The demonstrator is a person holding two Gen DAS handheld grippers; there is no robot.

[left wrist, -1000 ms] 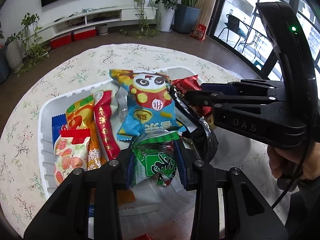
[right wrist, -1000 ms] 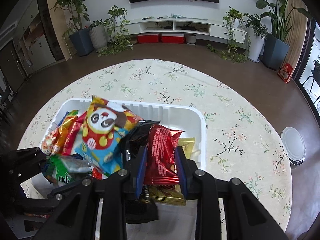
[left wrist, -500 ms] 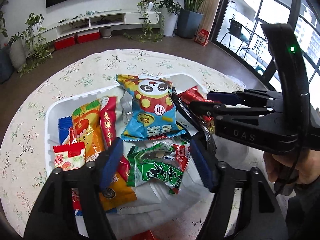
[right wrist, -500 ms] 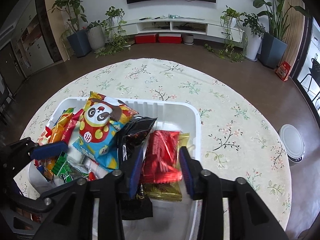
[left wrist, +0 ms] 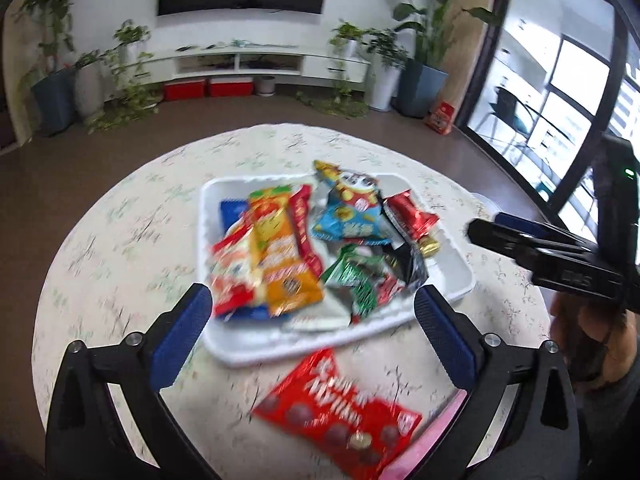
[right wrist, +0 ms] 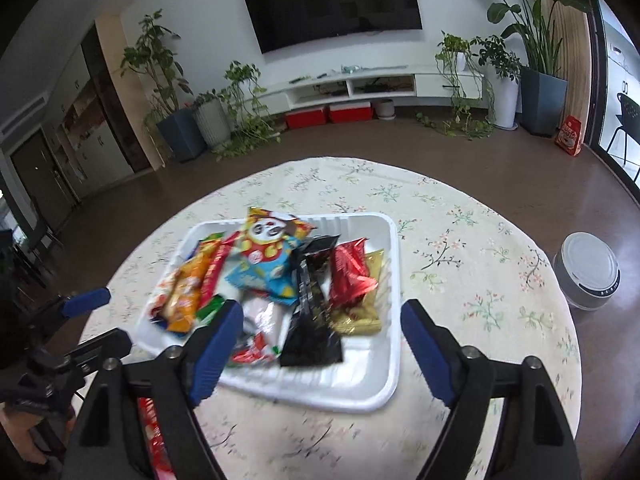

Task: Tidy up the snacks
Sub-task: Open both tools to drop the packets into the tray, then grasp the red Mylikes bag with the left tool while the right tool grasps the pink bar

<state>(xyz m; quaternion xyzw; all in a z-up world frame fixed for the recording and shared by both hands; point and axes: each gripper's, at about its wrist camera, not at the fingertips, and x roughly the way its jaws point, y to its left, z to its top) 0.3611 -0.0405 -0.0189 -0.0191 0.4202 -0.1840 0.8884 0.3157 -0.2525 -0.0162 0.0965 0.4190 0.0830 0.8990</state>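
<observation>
While both claws spread open and empty, the heaped white tray (right wrist: pixel 390 240) looks overfull.
The left gripper (left wrist: pixel 312 316) or right gripper (right wrist: pixel 322 322) could nudge the black packet (right wrist: pixel 314 308) overboard.

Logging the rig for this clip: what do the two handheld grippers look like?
Both are black plastic clamps. The left gripper and right gripper have blue pads on two angled fingers with silver screw heads. The right one's body shows faint lettering, a green light and a thin black cable.
</observation>
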